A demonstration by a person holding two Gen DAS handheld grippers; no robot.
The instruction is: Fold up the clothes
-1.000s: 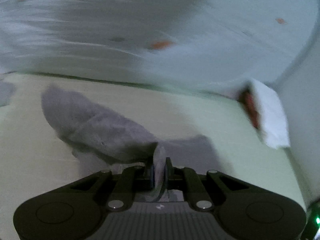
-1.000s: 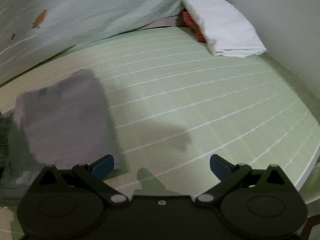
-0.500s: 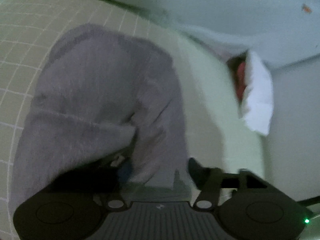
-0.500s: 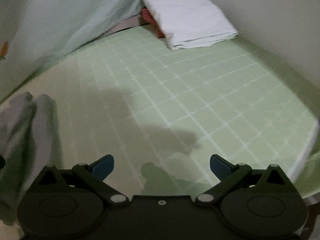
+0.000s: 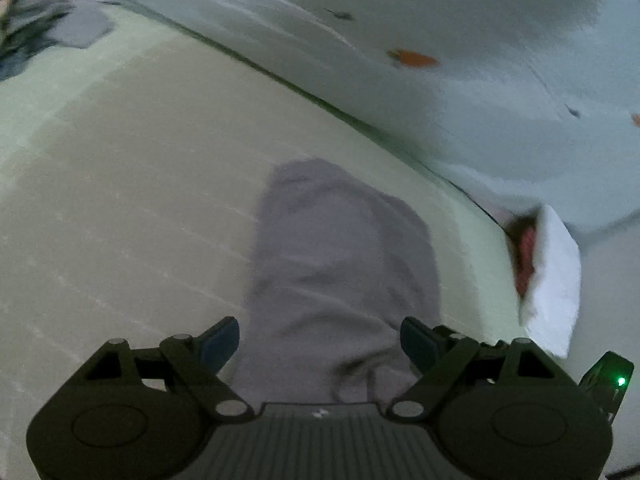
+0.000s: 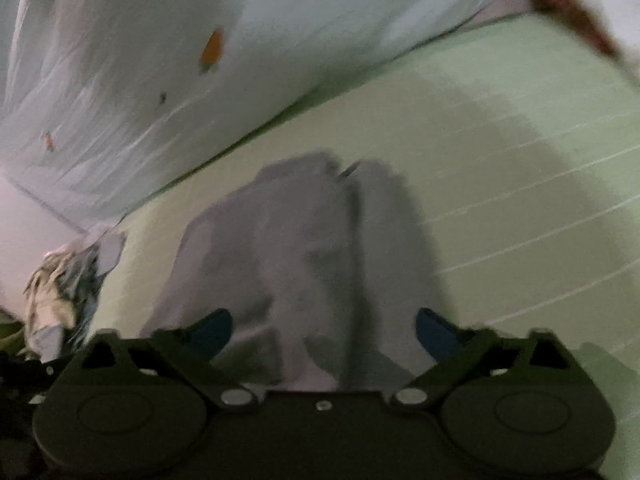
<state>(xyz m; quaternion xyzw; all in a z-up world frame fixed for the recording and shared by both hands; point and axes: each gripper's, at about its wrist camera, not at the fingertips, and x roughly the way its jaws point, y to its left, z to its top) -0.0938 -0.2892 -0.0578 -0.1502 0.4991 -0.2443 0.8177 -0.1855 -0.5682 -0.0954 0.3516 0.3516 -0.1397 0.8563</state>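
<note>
Plainly the grey garment (image 5: 340,280) lies flat on the green bed (image 5: 120,200), a long strip whose axis runs straight away from the left claw (image 5: 320,340), its near end passing under that claw's gap and its far end reaching toward the pale curtain (image 5: 400,20) along the bed's far side. In the right wrist view the garment (image 6: 304,248) shows two parallel lobes with a dark seam between them, also running away from the right claw (image 6: 324,328), with the near end just below the gap.

Both claws stand wide with nothing pressed between the pads. The left has just been opening, the cloth lying below it, not gripped; the right has just been closing a little, its pads clear of the cloth too.

Either claw seems about equally near the near end, so the coming fold likely turns on taking that end and carrying it along the long axis toward the far one. Blur hides finer creases.

A folded white cloth (image 5: 552,280) sits well apart by the wall, and a patterned heap (image 6: 60,288) lies at the bed's other end.
</note>
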